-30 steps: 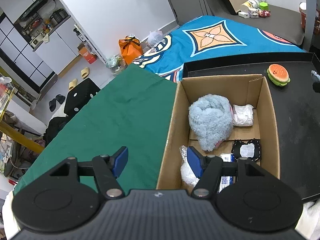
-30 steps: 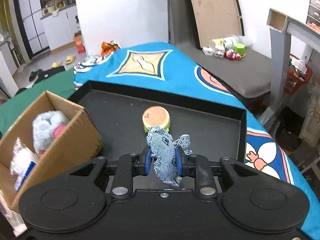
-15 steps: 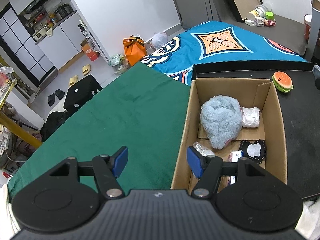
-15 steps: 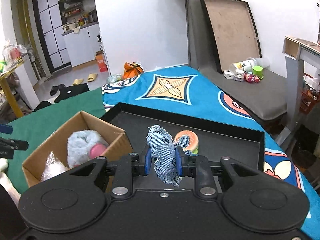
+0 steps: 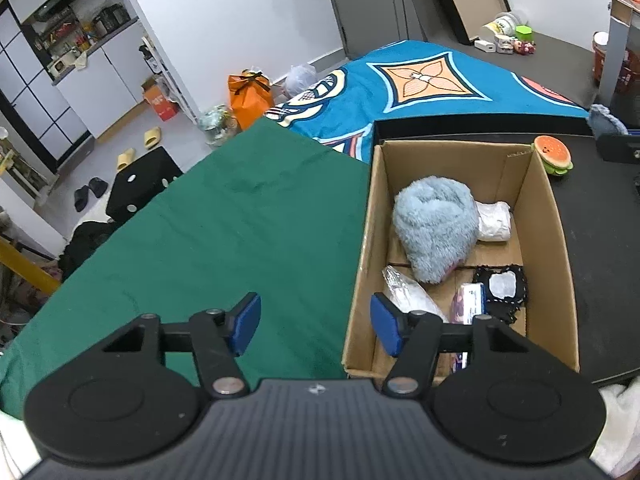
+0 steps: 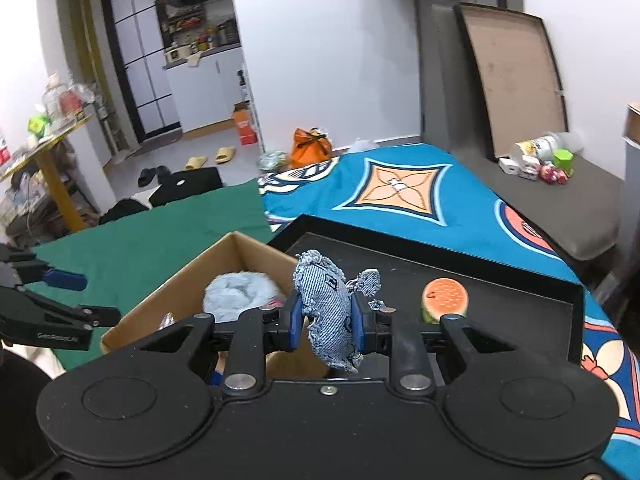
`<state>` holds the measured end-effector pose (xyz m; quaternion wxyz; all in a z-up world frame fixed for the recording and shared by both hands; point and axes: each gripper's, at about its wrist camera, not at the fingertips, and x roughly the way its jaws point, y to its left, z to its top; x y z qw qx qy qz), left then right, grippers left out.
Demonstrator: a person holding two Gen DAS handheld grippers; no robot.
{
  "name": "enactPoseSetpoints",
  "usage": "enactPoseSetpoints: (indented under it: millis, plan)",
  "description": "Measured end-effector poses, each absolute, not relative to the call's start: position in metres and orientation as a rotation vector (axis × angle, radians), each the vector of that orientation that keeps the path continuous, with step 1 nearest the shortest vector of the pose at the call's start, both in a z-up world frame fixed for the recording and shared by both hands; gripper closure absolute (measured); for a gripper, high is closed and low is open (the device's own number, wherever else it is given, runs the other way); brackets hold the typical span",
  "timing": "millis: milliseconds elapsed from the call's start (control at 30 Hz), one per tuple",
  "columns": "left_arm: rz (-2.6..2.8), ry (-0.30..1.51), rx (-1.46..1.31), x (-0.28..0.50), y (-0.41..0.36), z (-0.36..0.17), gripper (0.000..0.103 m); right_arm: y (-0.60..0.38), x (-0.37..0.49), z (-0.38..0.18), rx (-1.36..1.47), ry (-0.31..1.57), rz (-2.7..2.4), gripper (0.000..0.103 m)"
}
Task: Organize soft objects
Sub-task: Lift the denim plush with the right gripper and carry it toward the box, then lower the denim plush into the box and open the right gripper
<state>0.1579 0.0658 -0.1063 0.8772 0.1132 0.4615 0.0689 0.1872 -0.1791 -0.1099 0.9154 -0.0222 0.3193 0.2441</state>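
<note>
The right gripper (image 6: 326, 320) clamps a denim soft toy (image 6: 328, 312) between its blue fingers (image 6: 295, 320), holding it in the air above the near corner of the cardboard box (image 6: 192, 280). The left gripper (image 5: 316, 324) has just been closing a little, yet its fingers (image 5: 244, 322) stand apart and empty, straddling the box wall (image 5: 362, 264). A fluffy blue plush (image 5: 436, 228) lies inside; a burger toy (image 6: 445, 300) sits on the black tray (image 6: 520, 304)

box (image 5: 556, 240): matt cardboard | plush (image 5: 436, 232): fluffy | pouch (image 6: 328, 312): frayed denim | tray (image 6: 520, 312): matt black
</note>
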Motion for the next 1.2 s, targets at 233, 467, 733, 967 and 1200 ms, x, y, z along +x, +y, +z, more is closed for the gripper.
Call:
enactPoseSetpoints:
  millis: [233, 467, 733, 967, 1200]
  plan:
    - [0.095, 0.970, 0.200, 0.155, 0.071, -0.115, 0.052, -0.156, 0.174, -0.106, -0.059, 0.646, 0.567, 0.079]
    - [0.037, 0.984, 0.194, 0.156, 0.069, -0.123, 0.070, -0.137, 0.171, -0.110, -0.090, 0.655, 0.601, 0.079]
    - [-0.007, 1.018, 0.164, 0.161, 0.075, -0.132, 0.084, -0.119, 0.170, -0.114, -0.114, 0.661, 0.618, 0.078]
    - [-0.024, 1.020, 0.130, 0.161, 0.082, -0.136, 0.095, -0.110, 0.170, -0.111, -0.118, 0.665, 0.623, 0.063]
    - [-0.034, 1.010, 0.108, 0.159, 0.086, -0.135, 0.096, -0.125, 0.177, -0.114, -0.108, 0.692, 0.536, 0.060]
